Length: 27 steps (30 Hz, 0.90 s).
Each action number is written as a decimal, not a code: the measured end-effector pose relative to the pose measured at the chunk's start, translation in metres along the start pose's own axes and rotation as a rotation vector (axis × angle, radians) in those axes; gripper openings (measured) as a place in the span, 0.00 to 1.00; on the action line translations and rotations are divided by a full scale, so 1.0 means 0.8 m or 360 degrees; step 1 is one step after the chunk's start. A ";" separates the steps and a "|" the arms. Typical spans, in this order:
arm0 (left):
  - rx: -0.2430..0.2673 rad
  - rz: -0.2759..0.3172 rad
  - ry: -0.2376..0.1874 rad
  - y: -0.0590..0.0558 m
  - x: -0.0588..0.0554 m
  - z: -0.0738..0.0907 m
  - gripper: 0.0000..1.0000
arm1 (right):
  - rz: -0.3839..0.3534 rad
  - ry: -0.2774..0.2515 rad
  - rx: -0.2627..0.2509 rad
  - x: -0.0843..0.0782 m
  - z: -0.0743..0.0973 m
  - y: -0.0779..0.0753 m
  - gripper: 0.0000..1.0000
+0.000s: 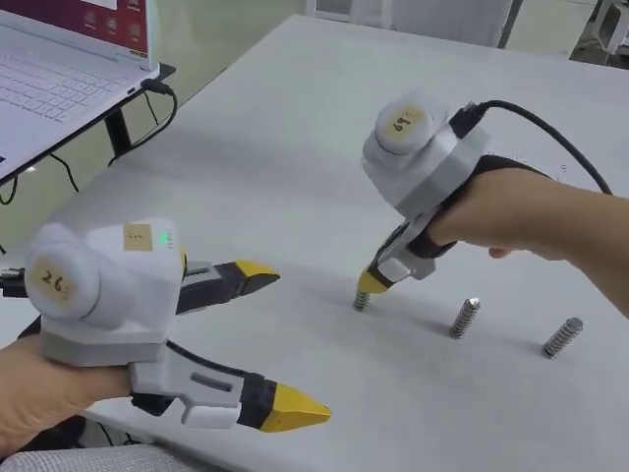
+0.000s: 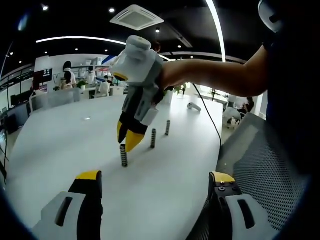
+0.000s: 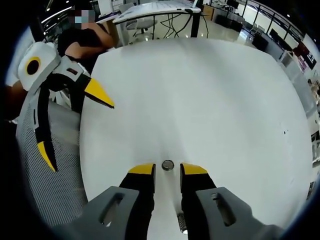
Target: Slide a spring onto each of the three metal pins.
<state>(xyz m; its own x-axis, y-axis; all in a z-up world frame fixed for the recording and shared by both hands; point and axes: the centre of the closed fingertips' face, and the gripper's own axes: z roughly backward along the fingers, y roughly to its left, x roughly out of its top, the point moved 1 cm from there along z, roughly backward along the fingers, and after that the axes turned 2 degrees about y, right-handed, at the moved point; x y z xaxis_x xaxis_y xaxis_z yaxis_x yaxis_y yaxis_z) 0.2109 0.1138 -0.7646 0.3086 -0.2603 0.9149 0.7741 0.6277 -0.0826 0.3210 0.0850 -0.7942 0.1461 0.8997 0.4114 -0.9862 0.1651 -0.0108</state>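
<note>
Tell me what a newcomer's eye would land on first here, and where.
Three small springs stand in a row on the white table: the left spring, the middle spring and the right spring. The right gripper points down, its jaws nearly closed, just above the left spring. At the lower left of the head view, the left gripper has its jaws spread wide.

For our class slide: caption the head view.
Right yellow-tipped tool poised at one metal coil spring, two more beside it, on a white table; left yellow-tipped tool open.
</note>
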 end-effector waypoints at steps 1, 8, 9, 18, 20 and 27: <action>0.0000 -0.0002 0.0002 0.000 0.000 0.000 0.85 | -0.0013 -0.0026 -0.0005 0.001 0.007 0.000 0.19; 0.0008 -0.0015 -0.0005 0.005 0.007 -0.003 0.85 | -0.0017 -0.0207 -0.0116 -0.003 0.050 -0.002 0.26; 0.0009 -0.0016 -0.0005 0.005 0.008 -0.003 0.85 | -0.0019 -0.0231 -0.0135 -0.005 0.057 -0.002 0.26; -0.0002 -0.0033 -0.0008 0.005 0.017 -0.008 0.86 | -0.0078 -0.0434 -0.0267 -0.032 0.115 -0.005 0.32; -0.0009 -0.0036 -0.0007 0.003 0.018 -0.009 0.87 | -0.0096 -0.0462 -0.0289 -0.039 0.125 -0.004 0.34; -0.0018 -0.0035 -0.0011 0.001 0.021 -0.008 0.88 | -0.0145 -0.0577 -0.0397 -0.080 0.162 0.003 0.43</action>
<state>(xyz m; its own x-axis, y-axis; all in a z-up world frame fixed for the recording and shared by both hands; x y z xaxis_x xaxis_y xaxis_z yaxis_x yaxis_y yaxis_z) 0.2204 0.1049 -0.7519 0.2877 -0.2685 0.9193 0.7868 0.6136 -0.0670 0.2994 -0.0248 -0.7026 0.1511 0.6847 0.7130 -0.9153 0.3694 -0.1607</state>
